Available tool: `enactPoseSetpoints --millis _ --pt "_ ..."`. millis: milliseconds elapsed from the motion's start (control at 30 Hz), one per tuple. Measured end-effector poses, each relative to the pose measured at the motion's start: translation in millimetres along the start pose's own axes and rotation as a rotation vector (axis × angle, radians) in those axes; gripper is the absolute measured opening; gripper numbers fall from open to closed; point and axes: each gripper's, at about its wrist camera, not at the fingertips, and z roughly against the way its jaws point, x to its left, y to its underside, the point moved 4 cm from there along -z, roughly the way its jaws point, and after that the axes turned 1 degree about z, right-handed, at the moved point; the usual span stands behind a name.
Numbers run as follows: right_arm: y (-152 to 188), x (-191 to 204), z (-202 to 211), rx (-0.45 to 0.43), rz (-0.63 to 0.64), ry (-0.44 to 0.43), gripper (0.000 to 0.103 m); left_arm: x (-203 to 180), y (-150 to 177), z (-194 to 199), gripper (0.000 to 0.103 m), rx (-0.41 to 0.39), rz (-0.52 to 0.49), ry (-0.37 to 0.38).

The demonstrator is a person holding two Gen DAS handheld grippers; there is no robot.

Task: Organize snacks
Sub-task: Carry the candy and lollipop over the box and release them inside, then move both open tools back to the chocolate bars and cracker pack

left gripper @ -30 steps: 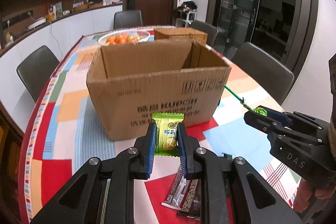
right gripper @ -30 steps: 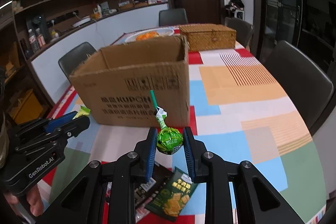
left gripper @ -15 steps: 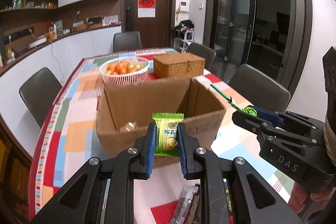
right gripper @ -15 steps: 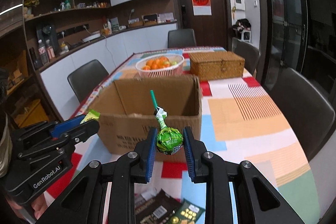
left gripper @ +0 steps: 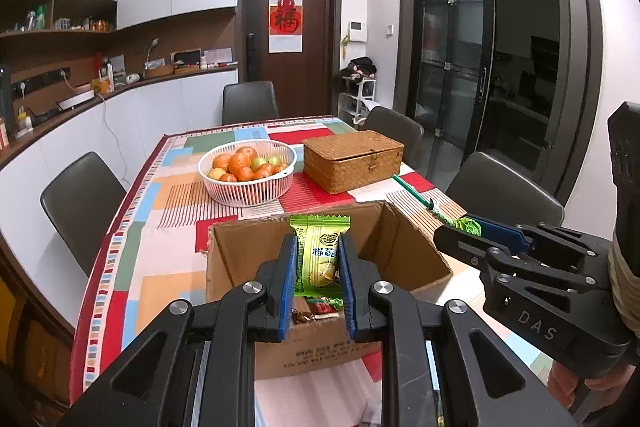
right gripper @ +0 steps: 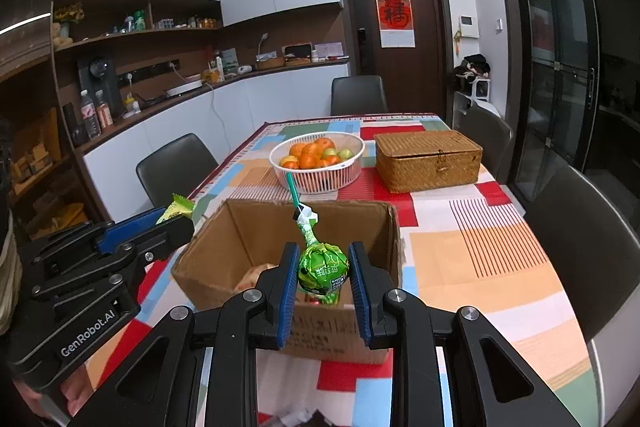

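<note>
Looking along the left gripper (left gripper: 318,263), its blue pads are pressed on one flat green-yellow candy packet (left gripper: 319,251), which stands upright between them. I think it is held above the open brown cardboard box (left gripper: 404,251) so that a release lets it fall inside. In the box a few wrapped snacks lie on the bottom; I cannot count them, the gripper hides most. At the right, the right gripper (left gripper: 466,227) holds one green wrapped lollipop (left gripper: 467,225), its green stick pointing back toward the table. Behind the box I count one white plastic basket of oranges and green fruit (left gripper: 248,173) and one woven brown wicker case with lid (left gripper: 353,159). Both stand apart from the box on the patchwork coloured tablecloth (left gripper: 172,195).

In the right wrist view, the right gripper's pads are narrow and clamp the round head of the lollipop, stick tilted up and away. It hangs over the near edge of the box, probably for the same drop. The left gripper comes in from the left with the packet's corner showing. Four dark chairs are visible around the table.
</note>
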Motion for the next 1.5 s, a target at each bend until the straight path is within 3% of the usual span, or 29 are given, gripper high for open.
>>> enactPoseSetpoints --millis 433,533,567,633,1133,1500 --pt "-16 -2 -59 0.111 0.012 -0.006 0.026 24 -10 -58 0.023 0.123 0.058 0.008" --pt "-16 0 -69 0.136 0.012 -0.011 0.027 30 -11 -65 0.049 0.128 0.068 -0.039" --pt "-15 0 -74 0.154 0.017 -0.014 0.028 32 -11 -64 0.051 0.125 0.069 -0.048" --pt "-14 -1 -77 0.17 0.006 -0.003 0.046 34 -7 -60 0.051 0.125 0.072 -0.061" --pt "31 3 5 0.095 0.03 -0.009 0.046 -7 43 22 0.051 0.062 -0.051 0.019" --pt "94 0 34 0.214 0.016 -0.003 0.046 -30 100 39 0.051 0.15 -0.09 0.068"
